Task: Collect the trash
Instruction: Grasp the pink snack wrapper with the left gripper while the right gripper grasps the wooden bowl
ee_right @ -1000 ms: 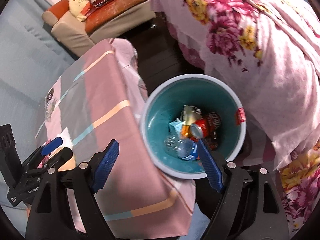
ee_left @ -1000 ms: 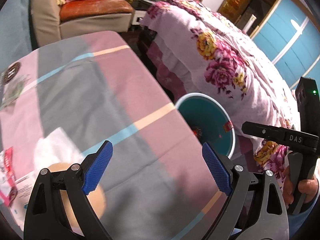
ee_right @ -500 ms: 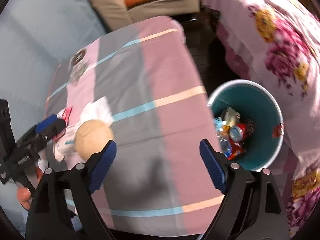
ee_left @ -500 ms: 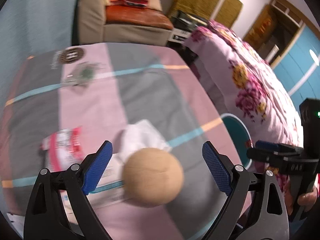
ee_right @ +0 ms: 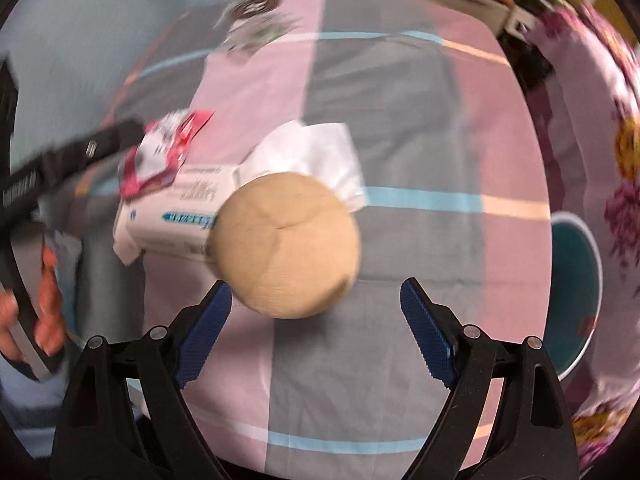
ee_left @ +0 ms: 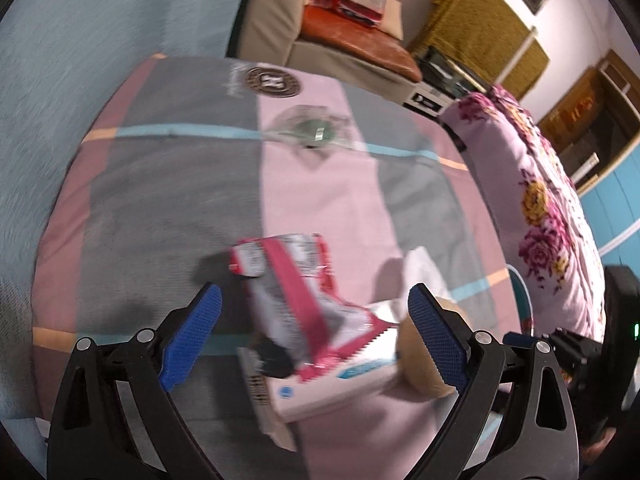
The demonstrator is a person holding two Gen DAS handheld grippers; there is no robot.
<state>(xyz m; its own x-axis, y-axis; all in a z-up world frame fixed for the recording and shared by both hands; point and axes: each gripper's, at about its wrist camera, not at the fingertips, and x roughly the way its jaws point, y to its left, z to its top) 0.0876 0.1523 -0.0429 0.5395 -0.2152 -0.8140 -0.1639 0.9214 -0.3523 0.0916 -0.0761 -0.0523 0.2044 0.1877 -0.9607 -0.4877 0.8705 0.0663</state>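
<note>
A red and silver snack wrapper [ee_left: 296,292] lies on a white wet-wipe pack [ee_left: 340,380], and my left gripper [ee_left: 314,336] hovers open right above both, nothing between its blue pads. A tan round ball-like thing [ee_right: 286,244] rests beside the pack [ee_right: 180,208], on a white tissue [ee_right: 316,152]. My right gripper [ee_right: 316,332] stands open just short of the tan ball, empty. The wrapper [ee_right: 164,152] shows under the left gripper's black finger. A clear crumpled wrapper [ee_left: 312,132] lies at the table's far end. The teal bin [ee_right: 576,292] stands off the table's right edge.
The table wears a pink and grey checked cloth [ee_left: 168,200]. A flowered bedspread [ee_left: 552,208] runs along the right side past the bin. A beige and orange armchair [ee_left: 340,36] stands beyond the far end. A hand [ee_right: 44,312] grips the left tool.
Both grippers swung left from the bin to over the table. The left one now hangs over the wrapper and wipe pack; the right one now faces the tan ball. Both stayed open.
</note>
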